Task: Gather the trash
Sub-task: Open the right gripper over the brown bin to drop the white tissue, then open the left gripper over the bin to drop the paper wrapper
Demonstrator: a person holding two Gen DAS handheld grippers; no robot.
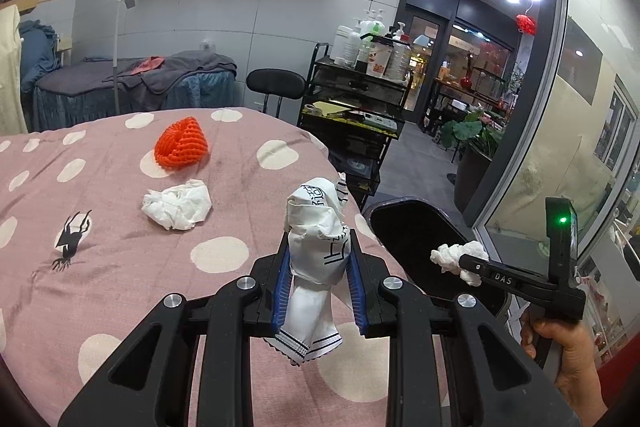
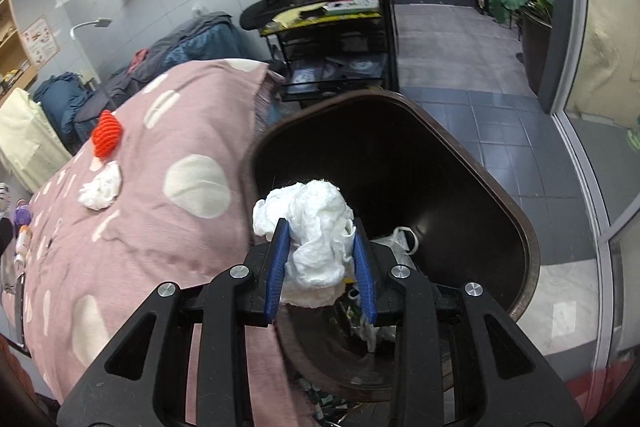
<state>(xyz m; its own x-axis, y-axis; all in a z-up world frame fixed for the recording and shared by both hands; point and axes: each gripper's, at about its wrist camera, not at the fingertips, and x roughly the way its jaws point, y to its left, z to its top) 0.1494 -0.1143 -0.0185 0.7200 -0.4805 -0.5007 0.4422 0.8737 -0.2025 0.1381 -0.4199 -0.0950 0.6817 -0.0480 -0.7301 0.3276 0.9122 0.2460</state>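
Bin (image 2: 472, 163): dark, open, beside the pink dotted bed (image 1: 120, 287); some trash already inside.
Right hand-held gripper (image 2: 322, 259): clamped on a white tissue wad (image 2: 316, 227), poised over the bin mouth; release only once clear of the rim.
Left hand-held gripper (image 1: 318, 275): clamped on a printed paper wrapper (image 1: 320, 239), above the bed edge, level, pointing forward.

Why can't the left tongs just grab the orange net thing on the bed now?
Probably not yet. The left tongs are already shut on a printed wrapper, so they're full. The path to the orange net looks free; only a crumpled tissue lies nearby.
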